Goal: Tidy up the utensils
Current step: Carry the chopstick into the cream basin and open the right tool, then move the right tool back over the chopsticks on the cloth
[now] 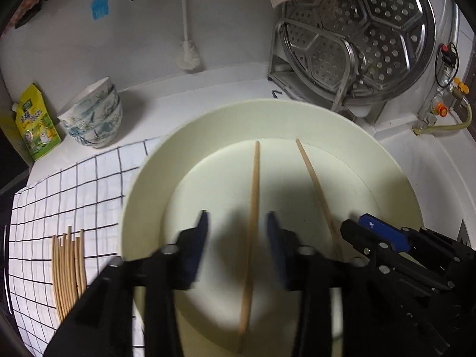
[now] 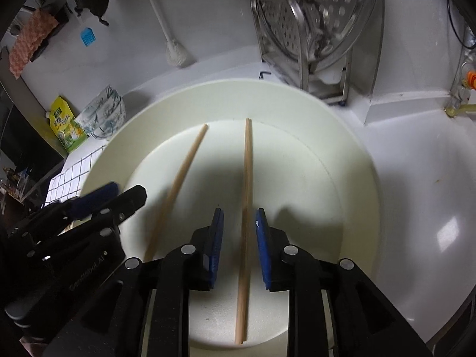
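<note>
Two wooden chopsticks lie side by side in a round cream basin [image 1: 148, 166] [image 2: 354, 160]. My left gripper [image 1: 238, 223] is open over the basin, and the left chopstick [image 1: 254, 190] [image 2: 184, 175] runs between its blue pads with a gap on each side. My right gripper [image 2: 240, 223] is also open, straddling the right chopstick [image 2: 247, 178] [image 1: 315, 184] without pressing on it. Each gripper shows in the other's view: the right gripper [image 1: 357, 223] at the right edge, the left gripper [image 2: 126, 190] at the left. A bundle of several chopsticks [image 1: 68, 267] lies on the checked cloth [image 1: 59, 196].
Stacked patterned bowls [image 1: 95, 116] and a yellow pouch [image 1: 37, 125] stand left of the basin. A metal rack with a perforated steamer tray [image 1: 357, 35] stands behind it. A white brush [image 1: 187, 53] leans on the back wall. White counter [image 2: 416, 178] stretches to the right.
</note>
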### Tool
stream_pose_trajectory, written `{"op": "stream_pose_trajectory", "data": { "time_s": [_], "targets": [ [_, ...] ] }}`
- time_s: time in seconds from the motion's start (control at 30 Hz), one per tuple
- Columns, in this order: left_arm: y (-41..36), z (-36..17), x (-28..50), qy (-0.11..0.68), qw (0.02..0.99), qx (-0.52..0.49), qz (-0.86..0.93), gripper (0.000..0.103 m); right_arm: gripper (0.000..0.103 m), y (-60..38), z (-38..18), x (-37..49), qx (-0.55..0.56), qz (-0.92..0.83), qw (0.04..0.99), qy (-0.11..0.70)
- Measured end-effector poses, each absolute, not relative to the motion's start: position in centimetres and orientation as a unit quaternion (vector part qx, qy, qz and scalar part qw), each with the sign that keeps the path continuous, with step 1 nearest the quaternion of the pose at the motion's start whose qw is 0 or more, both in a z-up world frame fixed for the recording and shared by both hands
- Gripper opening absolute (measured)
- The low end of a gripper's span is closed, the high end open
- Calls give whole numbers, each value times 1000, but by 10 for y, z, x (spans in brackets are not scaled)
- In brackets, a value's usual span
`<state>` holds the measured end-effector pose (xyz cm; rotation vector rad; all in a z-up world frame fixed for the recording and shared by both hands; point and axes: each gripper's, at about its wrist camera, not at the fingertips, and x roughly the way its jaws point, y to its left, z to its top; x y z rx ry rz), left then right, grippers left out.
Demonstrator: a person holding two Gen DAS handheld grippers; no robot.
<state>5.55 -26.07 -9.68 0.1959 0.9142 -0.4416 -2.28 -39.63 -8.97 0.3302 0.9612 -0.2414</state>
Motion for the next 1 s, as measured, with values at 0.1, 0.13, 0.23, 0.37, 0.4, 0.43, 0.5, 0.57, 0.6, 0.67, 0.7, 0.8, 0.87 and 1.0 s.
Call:
{"op": "stream_pose_trajectory", "data": {
  "time_s": [0.1, 0.13, 0.23, 0.37, 0.4, 0.43, 0.5, 0.57, 0.6, 0.67, 0.7, 0.8, 0.87, 1.0],
  "targets": [
    [-254, -84, 53, 420, 878, 87, -210, 57, 22, -395, -83, -25, 155, -117, 870, 453],
    [-253, -82, 53, 418, 880, 88, -209, 57, 22, -394, -81, -27, 155, -118, 870, 452],
    [-248, -74, 51, 411, 883, 88, -208, 57, 22, -390, -77, -31, 156, -117, 871, 451],
    [-233, -63, 47, 407, 886, 83, -204, 60, 28, -381, -69, -37, 153, -120, 872, 448],
    [-230, -61, 46, 406, 887, 82, -202, 61, 30, -380, -67, -38, 153, -121, 873, 448],
    [-228, -59, 46, 405, 888, 81, -202, 63, 30, -378, -65, -41, 155, -122, 873, 447],
    [-218, -54, 44, 403, 889, 77, -201, 64, 31, -373, -60, -44, 155, -123, 873, 445],
    [-211, -51, 42, 403, 889, 75, -202, 64, 32, -365, -55, -47, 150, -125, 875, 443],
    [-206, -50, 40, 403, 889, 75, -202, 64, 34, -361, -52, -48, 149, -126, 875, 443],
    [-196, -47, 38, 403, 890, 79, -200, 71, 37, -353, -47, -51, 150, -126, 877, 439],
    [-189, -45, 37, 401, 891, 80, -198, 72, 38, -349, -45, -52, 150, -126, 878, 437],
    [-171, -38, 35, 396, 894, 79, -193, 73, 41, -335, -37, -54, 147, -124, 882, 431],
    [-155, -32, 35, 393, 897, 80, -188, 75, 43, -326, -33, -55, 146, -122, 884, 427],
    [-120, -25, 35, 383, 904, 79, -174, 81, 48, -303, -24, -56, 140, -112, 890, 420]
  ]
}}
